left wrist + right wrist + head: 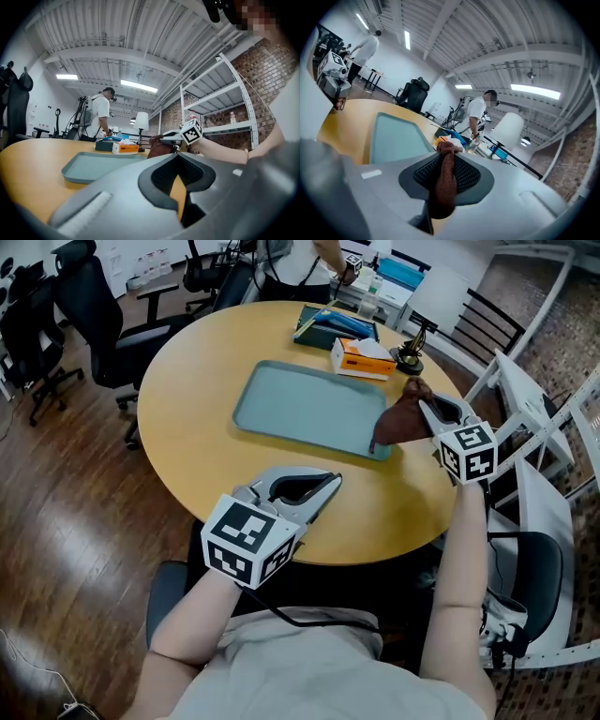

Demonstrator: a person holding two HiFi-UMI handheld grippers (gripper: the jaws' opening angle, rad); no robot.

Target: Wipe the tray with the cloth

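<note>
The right gripper [424, 401] is clamped on the brown knitted cloth [397, 424], which dangles over the right edge of the flat teal plastic tray [305, 404] at mid-frame. The left gripper [328, 486], lower centre, is closed and empty. Wiping appears not yet started.

The tray [309, 409] is muted teal, the desk [187, 381] honey-yellow, the cloth [401, 421] reddish brown. The left gripper [328, 485] and right gripper [427, 406] are grey, their cubes patterned black and white.
</note>
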